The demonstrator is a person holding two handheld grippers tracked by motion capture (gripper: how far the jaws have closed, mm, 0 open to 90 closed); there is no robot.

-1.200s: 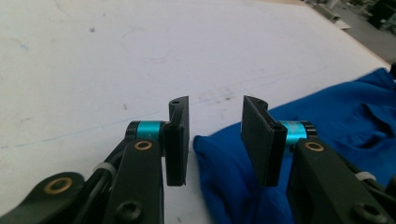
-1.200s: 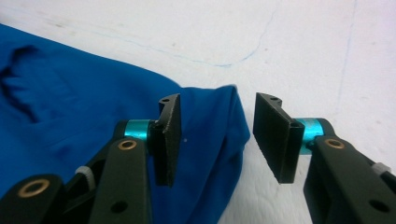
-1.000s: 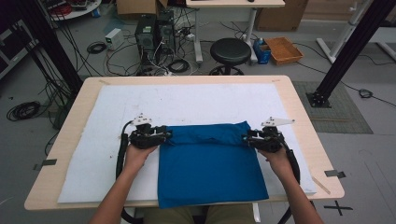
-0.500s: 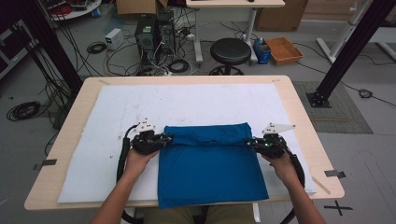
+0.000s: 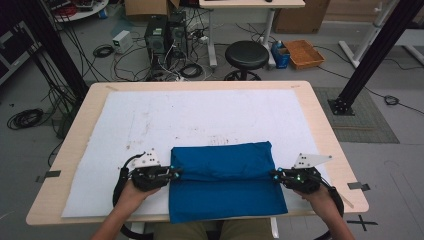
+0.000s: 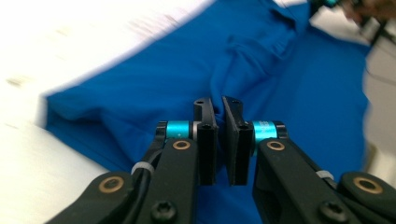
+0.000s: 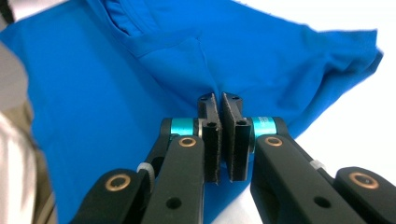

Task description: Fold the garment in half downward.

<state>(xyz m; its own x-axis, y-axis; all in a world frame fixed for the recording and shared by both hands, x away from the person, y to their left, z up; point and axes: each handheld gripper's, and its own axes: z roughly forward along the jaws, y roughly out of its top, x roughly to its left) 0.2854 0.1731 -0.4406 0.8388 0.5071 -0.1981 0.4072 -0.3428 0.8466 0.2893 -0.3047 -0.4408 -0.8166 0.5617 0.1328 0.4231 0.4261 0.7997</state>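
Pinching the blue cloth at its two side edges, both grippers sit low over the near part of the bench. The left gripper (image 5: pixel 172 173) has its jaws drawn together on the cloth's left edge, having just been closing; in the left gripper view (image 6: pixel 218 108) the two black pads stand almost touching, with a ridge of blue fabric gathered at their tips. The right gripper (image 5: pixel 276 175) is clamped the same way on the right edge, its jaws also just closed; in the right gripper view (image 7: pixel 219 103) a pleat of the fabric runs straight into the narrow slit between the pads. A hand holds each gripper from behind, the left hand (image 5: pixel 134 188) and the right hand (image 5: pixel 316 191) coming in from the bottom of the high view.

Between the two grippers the blue cloth (image 5: pixel 225 180) lies folded, its upper layer forming a thicker band across the far part, its lower part spread flat and reaching the near edge of the bench. The left gripper view shows a seam and a small fold further along the fabric (image 6: pixel 261 51).

Under the cloth lies a white sheet (image 5: pixel 200 117), which covers most of the wooden bench (image 5: pixel 327 130). Beyond the bench stand a black round stool (image 5: pixel 246 54), computer towers (image 5: pixel 162 35) amid cables, and an orange tray (image 5: pixel 305 52) on the floor.
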